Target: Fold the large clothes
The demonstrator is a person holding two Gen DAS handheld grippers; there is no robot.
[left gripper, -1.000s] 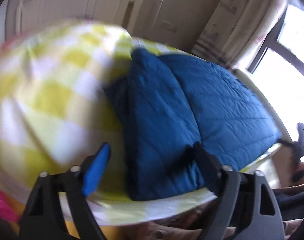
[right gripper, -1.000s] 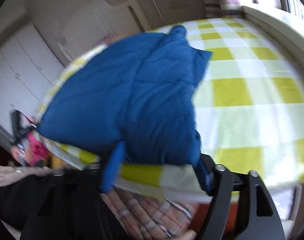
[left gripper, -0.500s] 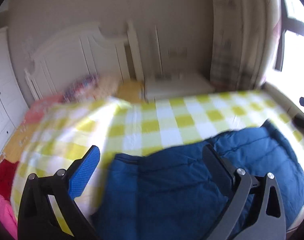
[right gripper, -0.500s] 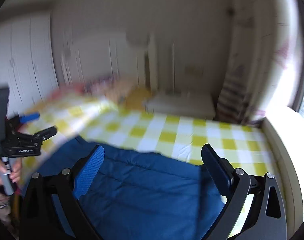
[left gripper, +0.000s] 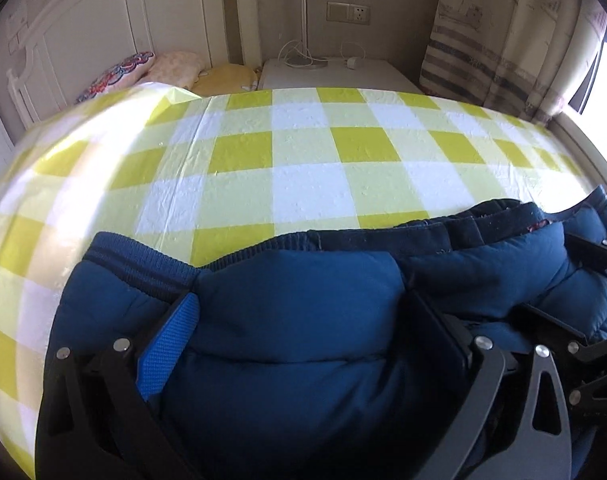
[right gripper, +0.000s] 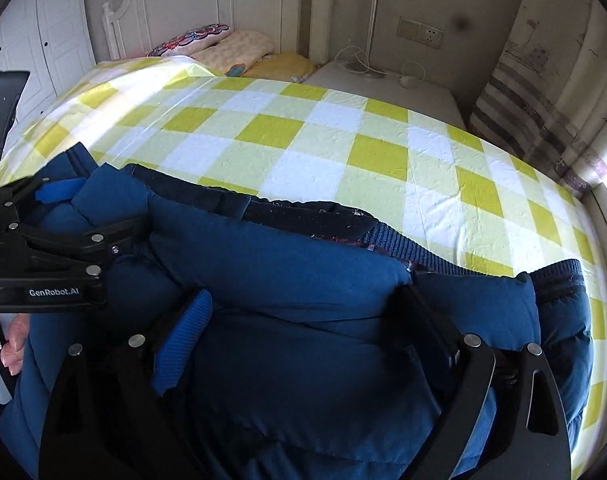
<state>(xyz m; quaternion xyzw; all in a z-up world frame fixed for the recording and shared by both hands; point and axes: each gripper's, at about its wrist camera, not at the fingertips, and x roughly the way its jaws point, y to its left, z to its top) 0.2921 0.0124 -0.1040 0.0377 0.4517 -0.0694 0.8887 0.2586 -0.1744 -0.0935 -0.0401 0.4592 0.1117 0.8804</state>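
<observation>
A puffy dark blue quilted jacket lies bunched on the near part of the yellow-and-white checked bed cover; it also fills the lower right wrist view. My left gripper is wide open with a thick fold of the jacket between its fingers. My right gripper is wide open too, with a fold of the jacket between its fingers. The left gripper also shows at the left of the right wrist view, and the right gripper at the right edge of the left wrist view.
Pillows lie at the white headboard. A white bedside cabinet with cables stands beyond the bed. A striped curtain hangs at the right by the window. White wardrobe doors are at the left.
Both grippers have swung from over the bed edge to face the headboard and dropped low onto the jacket, whose bunched fold now sits between each pair of open fingers.
</observation>
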